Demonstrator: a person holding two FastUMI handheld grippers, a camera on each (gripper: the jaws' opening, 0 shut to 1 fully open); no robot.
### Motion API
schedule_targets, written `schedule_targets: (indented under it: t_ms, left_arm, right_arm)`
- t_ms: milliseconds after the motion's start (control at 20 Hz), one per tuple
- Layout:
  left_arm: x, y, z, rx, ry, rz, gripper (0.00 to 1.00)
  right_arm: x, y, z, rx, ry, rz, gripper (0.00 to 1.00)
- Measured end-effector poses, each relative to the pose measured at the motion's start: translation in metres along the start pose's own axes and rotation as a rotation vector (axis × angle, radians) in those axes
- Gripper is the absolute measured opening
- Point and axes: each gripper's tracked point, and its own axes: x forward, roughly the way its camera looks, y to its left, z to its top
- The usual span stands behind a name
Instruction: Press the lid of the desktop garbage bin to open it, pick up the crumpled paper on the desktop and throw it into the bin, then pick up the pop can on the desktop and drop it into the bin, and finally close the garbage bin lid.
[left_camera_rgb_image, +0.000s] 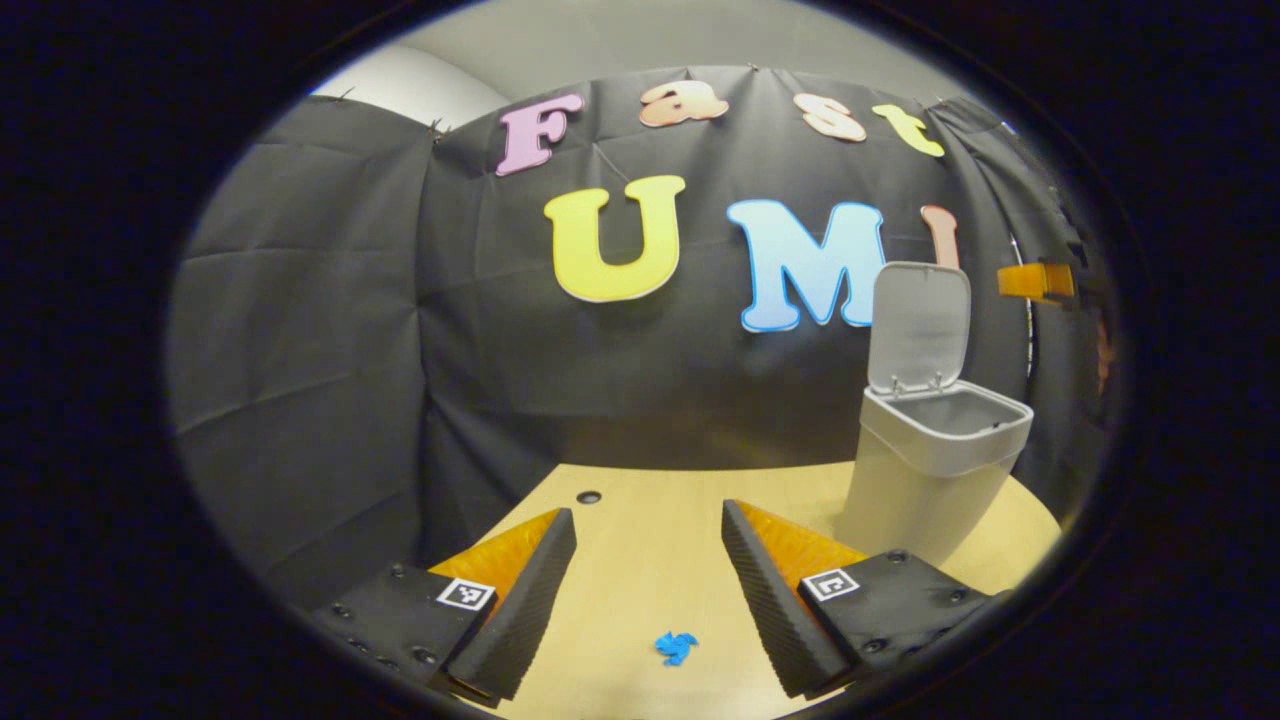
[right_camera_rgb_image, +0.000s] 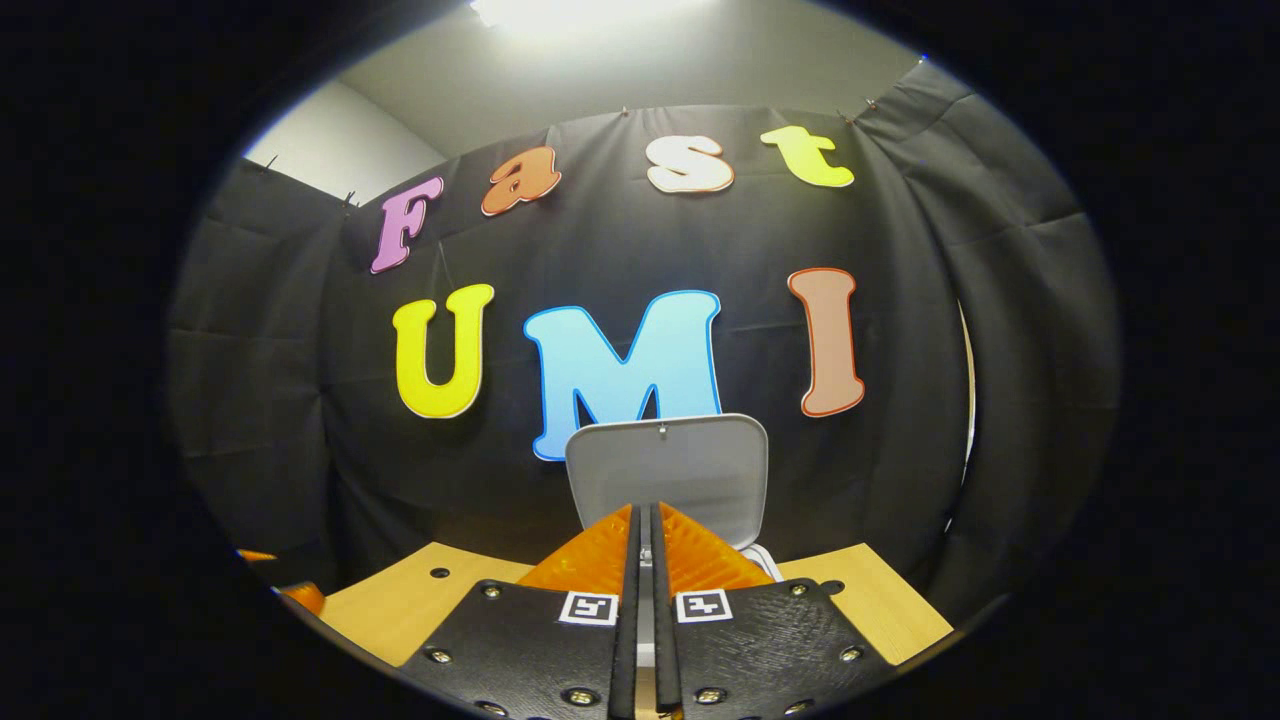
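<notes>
I see the bin (left_camera_rgb_image: 925, 460) at the counter's (left_camera_rgb_image: 650, 560) far right with its lid (left_camera_rgb_image: 920, 325) up to take rubbish, my left claw (left_camera_rgb_image: 650, 560) spread over a small blue scrap (left_camera_rgb_image: 676, 647), my right claw (right_camera_rgb_image: 645, 545) pressed together, empty, before the lid.

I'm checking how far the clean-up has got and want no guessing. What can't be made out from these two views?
- Inside of the grey plastic desktop bin, left gripper view: its own rim hides the bottom, so the contents can't be told.
- Bin body, right gripper view: the right gripper, fingers together, covers it below the raised grey lid.
- Small blue mark on the wooden desktop, left gripper view: too small to identify.
</notes>
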Motion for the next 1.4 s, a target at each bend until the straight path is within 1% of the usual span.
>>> schedule_targets:
  t_ms: [50,100,200,250,300,450,500,550,750,800,850,900,1000,1050,1100,1150,1200,1350,1400]
  left_arm:
    - [0.004,0.002,-0.017,-0.011,0.022,-0.002,0.96]
    - [0.006,0.004,-0.034,-0.012,0.043,-0.001,1.0]
    - [0.014,0.005,-0.071,0.012,0.096,-0.003,1.0]
    - [0.017,0.005,-0.089,0.017,0.124,-0.01,0.96]
    - [0.021,0.004,-0.107,0.013,0.152,-0.015,1.0]
    - [0.03,-0.002,-0.154,-0.012,0.222,-0.04,1.0]
    - [0.033,-0.003,-0.167,-0.013,0.238,-0.042,0.97]
    - [0.036,-0.005,-0.178,-0.014,0.252,-0.049,0.96]
    - [0.052,-0.007,-0.215,-0.025,0.313,-0.064,0.96]
    - [0.058,-0.007,-0.224,-0.031,0.33,-0.066,1.0]
    - [0.065,-0.009,-0.23,-0.038,0.345,-0.069,1.0]
    - [0.072,-0.011,-0.238,-0.042,0.362,-0.071,0.97]
    - [0.082,-0.015,-0.257,-0.047,0.397,-0.077,0.97]
    - [0.085,-0.016,-0.263,-0.046,0.417,-0.081,0.97]
    - [0.089,-0.019,-0.27,-0.045,0.431,-0.086,0.92]
    - [0.091,-0.024,-0.277,-0.044,0.444,-0.09,1.0]
    - [0.093,-0.027,-0.282,-0.042,0.454,-0.096,0.97]
    - [0.093,-0.033,-0.294,-0.038,0.481,-0.102,0.97]
    - [0.095,-0.031,-0.294,-0.025,0.474,-0.088,0.91]
  right_arm:
    - [-0.004,0.0,0.005,0.003,-0.001,0.002,0.07]
    - [-0.007,0.0,0.01,-0.002,-0.003,0.003,0.07]
    - [-0.013,-0.003,0.02,-0.018,-0.012,-0.003,0.07]
    - [-0.015,-0.005,0.024,-0.027,-0.013,-0.01,0.07]
    - [-0.018,-0.006,0.028,-0.036,-0.014,-0.018,0.07]
    - [-0.023,-0.011,0.032,-0.071,-0.005,-0.044,0.07]
    - [-0.024,-0.012,0.032,-0.084,0.004,-0.053,0.07]
    - [-0.025,-0.011,0.031,-0.095,0.012,-0.056,0.07]
    - [-0.03,-0.01,0.025,-0.134,0.048,-0.077,0.07]
    - [-0.032,-0.01,0.024,-0.137,0.055,-0.082,0.07]
    - [-0.034,-0.01,0.022,-0.139,0.063,-0.087,0.07]
    - [-0.035,-0.012,0.021,-0.14,0.072,-0.092,0.07]
    - [-0.036,-0.015,0.018,-0.142,0.084,-0.106,0.07]
    - [-0.037,-0.017,0.018,-0.142,0.088,-0.115,0.02]
    - [-0.037,-0.019,0.018,-0.141,0.091,-0.122,0.07]
    - [-0.037,-0.02,0.017,-0.14,0.093,-0.127,0.07]
    - [-0.037,-0.022,0.018,-0.14,0.094,-0.133,0.07]
    - [-0.035,-0.023,0.019,-0.145,0.095,-0.136,0.07]
    - [-0.034,-0.023,0.02,-0.147,0.091,-0.134,0.07]
